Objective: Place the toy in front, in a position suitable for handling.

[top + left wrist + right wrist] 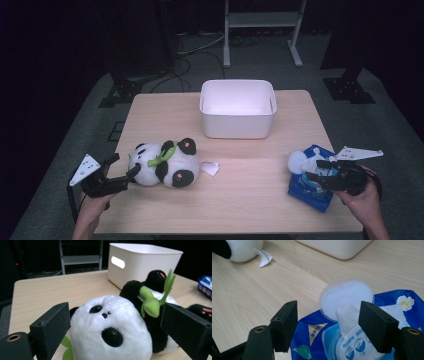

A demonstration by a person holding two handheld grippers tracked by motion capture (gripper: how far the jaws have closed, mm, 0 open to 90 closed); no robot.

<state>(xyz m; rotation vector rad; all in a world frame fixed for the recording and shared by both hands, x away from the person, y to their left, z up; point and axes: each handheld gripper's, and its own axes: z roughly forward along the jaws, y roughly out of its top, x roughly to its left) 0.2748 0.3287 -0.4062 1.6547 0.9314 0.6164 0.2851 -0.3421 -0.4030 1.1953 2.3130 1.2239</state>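
A black-and-white panda plush point(165, 164) holding a green bamboo sprig lies on its back at the left of the wooden table point(250, 195). My left gripper point(126, 165) is open, its jaws on either side of the panda's head point(110, 325) without pressing it. At the right lies a blue pack of wet wipes point(312, 186), its round white lid point(347, 296) flipped open and a white wipe point(345, 315) sticking up. My right gripper point(316, 169) hovers open over the pack, and the wipe point(345, 315) stands between its jaws. Neither gripper holds anything.
A white plastic bin point(238, 107) with handle cut-outs stands at the back middle of the table. The panda's white tag point(210, 168) lies flat beside the plush. Bare wood runs between the plush and the wipes. Dark stands and cables are on the floor behind.
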